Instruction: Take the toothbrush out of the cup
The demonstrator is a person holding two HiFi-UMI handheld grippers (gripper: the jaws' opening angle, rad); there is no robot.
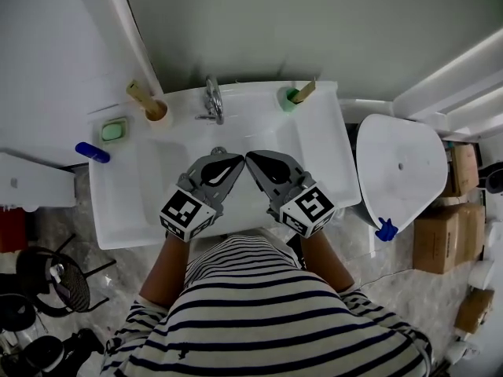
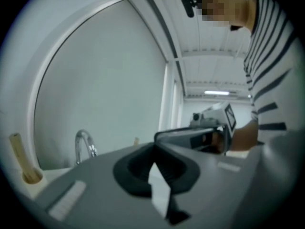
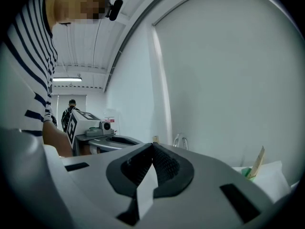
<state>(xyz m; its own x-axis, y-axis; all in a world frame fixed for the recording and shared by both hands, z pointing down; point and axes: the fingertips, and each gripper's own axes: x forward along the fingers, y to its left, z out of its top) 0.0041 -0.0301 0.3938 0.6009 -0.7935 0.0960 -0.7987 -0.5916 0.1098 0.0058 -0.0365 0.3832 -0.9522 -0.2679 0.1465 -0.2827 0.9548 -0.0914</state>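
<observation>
A beige cup (image 1: 158, 113) with a wooden toothbrush (image 1: 141, 95) stands on the sink's back left corner. A green cup (image 1: 288, 100) with another wooden-handled brush (image 1: 303, 91) stands at the back right. My left gripper (image 1: 238, 158) and right gripper (image 1: 251, 157) hover side by side over the basin, tips almost meeting, both shut and empty, well short of either cup. The left gripper view shows the beige cup (image 2: 31, 177) at far left. In the right gripper view the green cup (image 3: 247, 171) sits at lower right.
A chrome faucet (image 1: 212, 100) rises at the back middle of the white sink (image 1: 118, 210). A green soap dish (image 1: 114, 130) and a blue item (image 1: 93, 152) lie at the left. A toilet (image 1: 397, 167) stands to the right, with cardboard boxes (image 1: 440, 242) beyond it.
</observation>
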